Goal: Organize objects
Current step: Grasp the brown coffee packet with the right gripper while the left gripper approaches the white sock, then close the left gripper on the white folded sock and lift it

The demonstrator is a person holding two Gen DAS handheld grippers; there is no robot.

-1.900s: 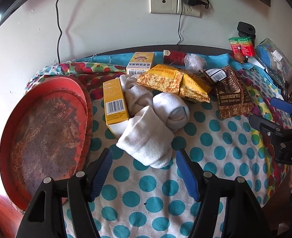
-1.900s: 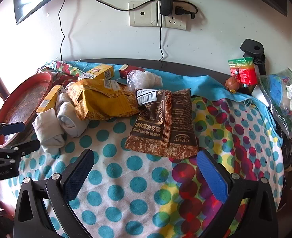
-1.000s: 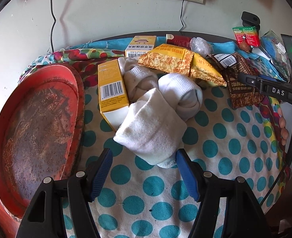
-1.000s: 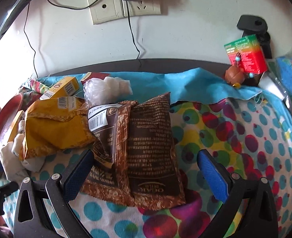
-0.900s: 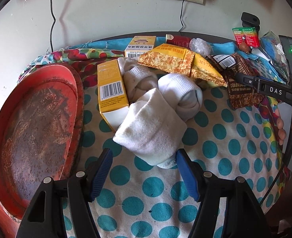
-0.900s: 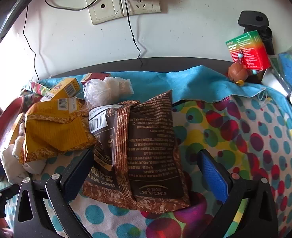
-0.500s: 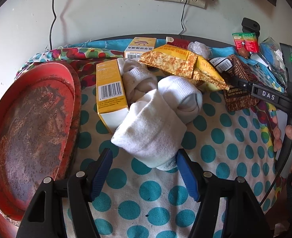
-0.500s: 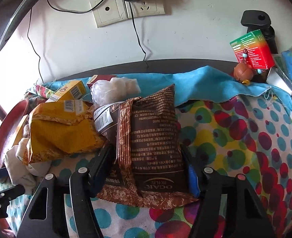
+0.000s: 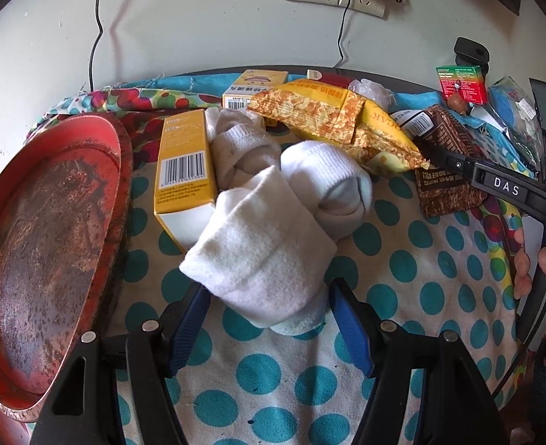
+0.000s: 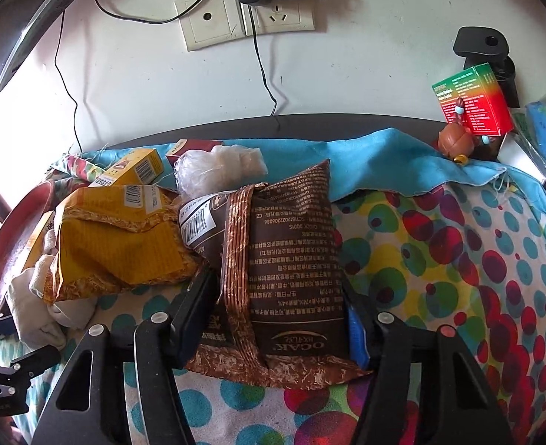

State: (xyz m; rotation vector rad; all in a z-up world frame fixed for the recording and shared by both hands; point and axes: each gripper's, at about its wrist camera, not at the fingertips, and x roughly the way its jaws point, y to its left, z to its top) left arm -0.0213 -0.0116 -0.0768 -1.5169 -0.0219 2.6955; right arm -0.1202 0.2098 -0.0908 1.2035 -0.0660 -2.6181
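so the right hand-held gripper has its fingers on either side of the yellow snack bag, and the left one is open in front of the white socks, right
Not quite: the right hand-held gripper is closing around the brown snack bag, not the yellow snack bag beside it, as the right wrist view shows. The left hand-held gripper is open before the white socks.

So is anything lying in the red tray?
No: the red tray shows only its worn, rusty floor, and the socks lie beside it.

My right hand-held gripper [image 10: 278, 319] covers the lower sides of the brown packet [image 10: 291, 259], so I can't see the pads meet it. The red tray [image 9: 46, 244] runs off the frame's left edge. Print on the green-red box [image 9: 462, 83] is too small to read.
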